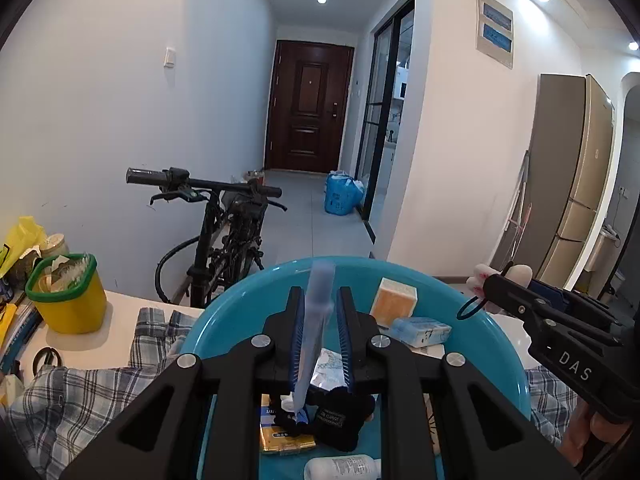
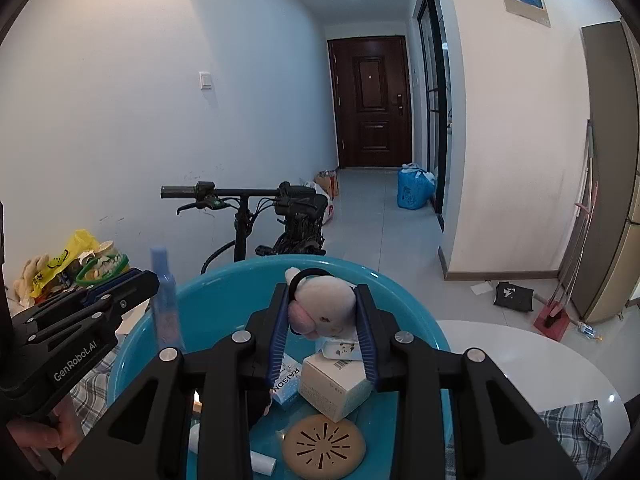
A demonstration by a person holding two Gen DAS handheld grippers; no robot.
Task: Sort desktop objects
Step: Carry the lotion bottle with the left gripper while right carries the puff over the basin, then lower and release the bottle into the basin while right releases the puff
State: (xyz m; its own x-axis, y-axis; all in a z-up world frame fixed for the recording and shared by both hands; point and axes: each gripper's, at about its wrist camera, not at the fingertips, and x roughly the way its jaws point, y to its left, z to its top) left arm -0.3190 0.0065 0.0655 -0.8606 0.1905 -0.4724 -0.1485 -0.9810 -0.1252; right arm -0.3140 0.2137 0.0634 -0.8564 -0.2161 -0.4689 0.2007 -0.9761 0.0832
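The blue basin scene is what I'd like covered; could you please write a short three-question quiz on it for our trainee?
1. True or false: the left gripper is shut on the blue spray bottle.
2. Multiple choice: the right gripper holds which item? A) a white box B) the plush toy C) a pair of scissors
3. Fill in: both grippers hang above the ______, which rests on the plaid cloth.

Key
1. True; the bottle stands upright between the pads.
2. B; a black loop lies over the toy's top.
3. blue basin; it already holds boxes, a white bottle and a tan round disc.
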